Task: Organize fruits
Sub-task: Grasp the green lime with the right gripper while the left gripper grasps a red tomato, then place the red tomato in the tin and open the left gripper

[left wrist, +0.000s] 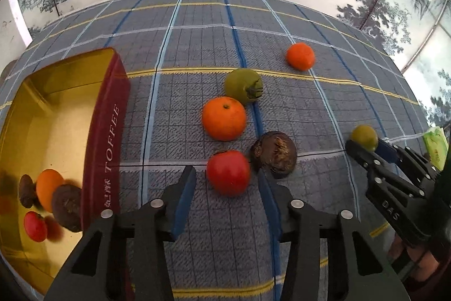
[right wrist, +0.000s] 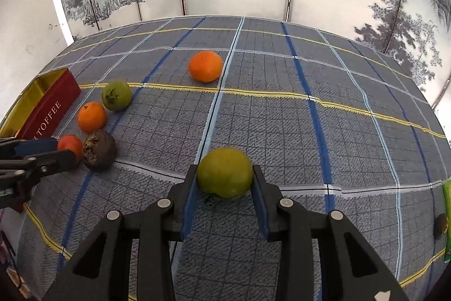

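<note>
Your right claw [right wrist: 224,182] is closing on the green fruit [right wrist: 224,172] sitting dead ahead between its fingers, while your left claw [left wrist: 227,185] is hanging wide open just short of the red tomato [left wrist: 228,172].

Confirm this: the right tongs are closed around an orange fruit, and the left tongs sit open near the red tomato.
Not orange: the right tongs grip a yellow-green fruit, as the right wrist view shows. The rest holds: the left tongs sit open near the red tomato.
</note>
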